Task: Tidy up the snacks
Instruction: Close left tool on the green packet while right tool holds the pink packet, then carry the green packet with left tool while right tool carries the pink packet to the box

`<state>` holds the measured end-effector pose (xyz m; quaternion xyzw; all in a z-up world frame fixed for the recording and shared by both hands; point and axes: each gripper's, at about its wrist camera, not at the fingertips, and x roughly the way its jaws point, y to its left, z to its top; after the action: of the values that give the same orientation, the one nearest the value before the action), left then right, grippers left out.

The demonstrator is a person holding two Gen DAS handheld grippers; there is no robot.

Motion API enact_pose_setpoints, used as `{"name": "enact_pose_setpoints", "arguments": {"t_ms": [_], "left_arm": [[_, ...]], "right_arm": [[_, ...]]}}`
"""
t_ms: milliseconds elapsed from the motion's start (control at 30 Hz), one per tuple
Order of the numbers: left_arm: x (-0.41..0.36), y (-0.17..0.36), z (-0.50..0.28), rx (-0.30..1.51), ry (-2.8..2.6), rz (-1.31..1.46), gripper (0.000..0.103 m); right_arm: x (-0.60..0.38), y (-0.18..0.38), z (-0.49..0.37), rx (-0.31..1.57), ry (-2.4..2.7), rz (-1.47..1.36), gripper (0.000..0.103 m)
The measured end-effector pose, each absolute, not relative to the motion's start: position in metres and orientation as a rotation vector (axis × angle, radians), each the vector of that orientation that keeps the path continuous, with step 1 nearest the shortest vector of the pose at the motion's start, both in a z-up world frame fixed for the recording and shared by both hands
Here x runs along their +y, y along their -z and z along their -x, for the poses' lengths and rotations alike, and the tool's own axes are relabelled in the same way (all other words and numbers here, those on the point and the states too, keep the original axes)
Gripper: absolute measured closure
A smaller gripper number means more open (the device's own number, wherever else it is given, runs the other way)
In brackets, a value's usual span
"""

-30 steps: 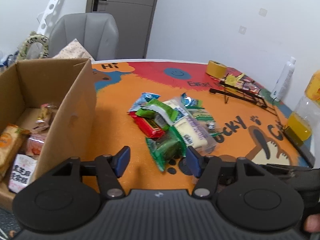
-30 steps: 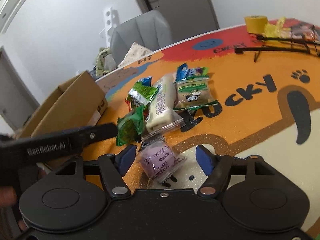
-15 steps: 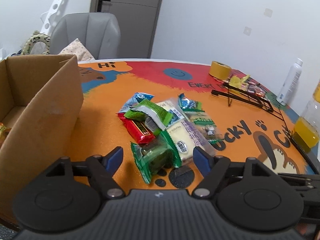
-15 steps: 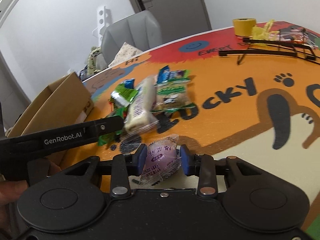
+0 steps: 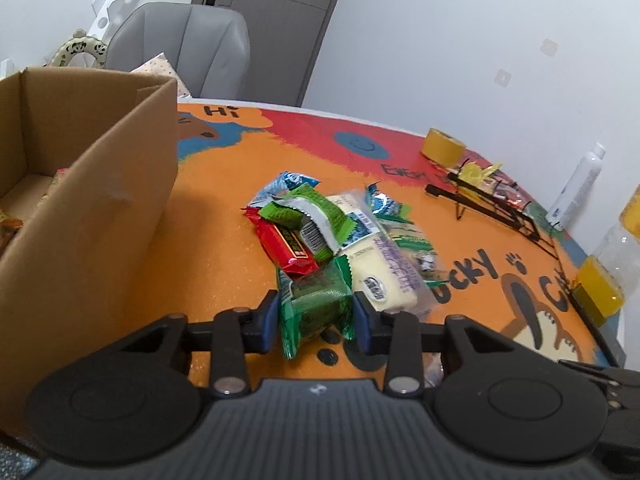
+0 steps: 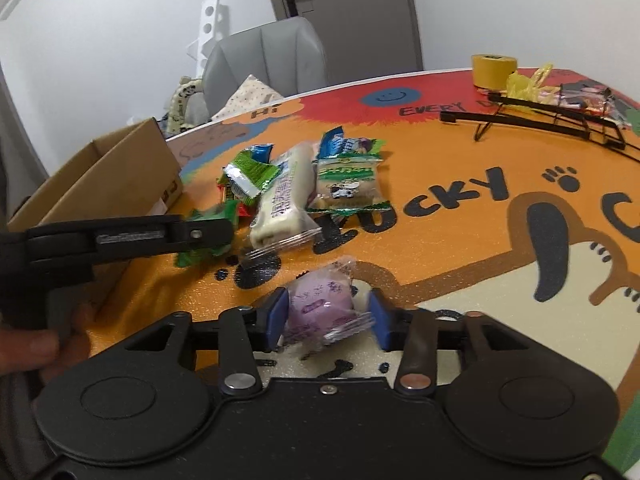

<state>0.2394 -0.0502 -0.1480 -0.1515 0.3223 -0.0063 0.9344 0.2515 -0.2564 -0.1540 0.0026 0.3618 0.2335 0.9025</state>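
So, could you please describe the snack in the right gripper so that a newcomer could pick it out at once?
Start at the orange cartoon tablecloth and find the pile of wrapped snacks near the brown cardboard box. Nearer the camera than the pile, apart from it, the right gripper holds a round purple snack in clear crinkly film. It is the only purple, ball-shaped one.

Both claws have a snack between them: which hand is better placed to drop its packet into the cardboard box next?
Probably the left. The left claw grips the green packet right beside the cardboard box; the right claw, holding the purple packet, sits farther away, behind the left one.
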Motion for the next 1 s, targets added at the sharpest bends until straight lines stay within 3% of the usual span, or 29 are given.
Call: {"name": "enact_pose_setpoints", "arguments": {"t_ms": [267,300,333,1000], "left_arm": [[-0.052,0.126,-0.212,0.63,0.035,0.292,0.066],[-0.052,0.123,-0.209,0.623,0.039,0.289,0.066],[-0.052,0.12,-0.205,0.616,0.04,0.285,0.066],[-0.027,0.08,-0.15,0.538,0.017,0.268,0.066]], "right_arm": [[-0.256,0.141,-0.235,0.736,-0.485,-0.028,0.069],[-0.256,0.139,-0.232,0.73,-0.483,-0.03,0.074],[-0.257,0.136,-0.23,0.725,-0.482,-0.035,0.085],[-0.245,0.106,-0.21,0.684,-0.523,-0.081,0.086]]}}
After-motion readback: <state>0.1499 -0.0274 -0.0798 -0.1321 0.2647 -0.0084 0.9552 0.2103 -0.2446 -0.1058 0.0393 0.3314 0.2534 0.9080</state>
